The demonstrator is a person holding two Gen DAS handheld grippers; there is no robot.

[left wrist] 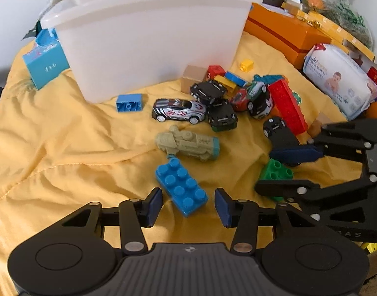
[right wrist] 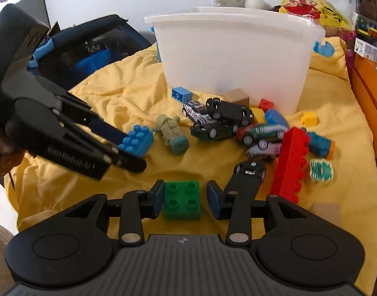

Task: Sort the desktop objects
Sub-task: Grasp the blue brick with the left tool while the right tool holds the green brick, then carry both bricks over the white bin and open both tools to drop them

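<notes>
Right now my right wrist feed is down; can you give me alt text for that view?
The right gripper has open jaws either side of a green brick on the yellow cloth, pads not pressing. To the left, the left gripper reaches at a blue brick. Beyond lie toy cars, a red brick and a white bin.

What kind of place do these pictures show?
Probably a home, perhaps a child's play corner: toy cars and building bricks lie on a yellow cloth by a white plastic bin, with a pack of baby wipes nearby.
</notes>
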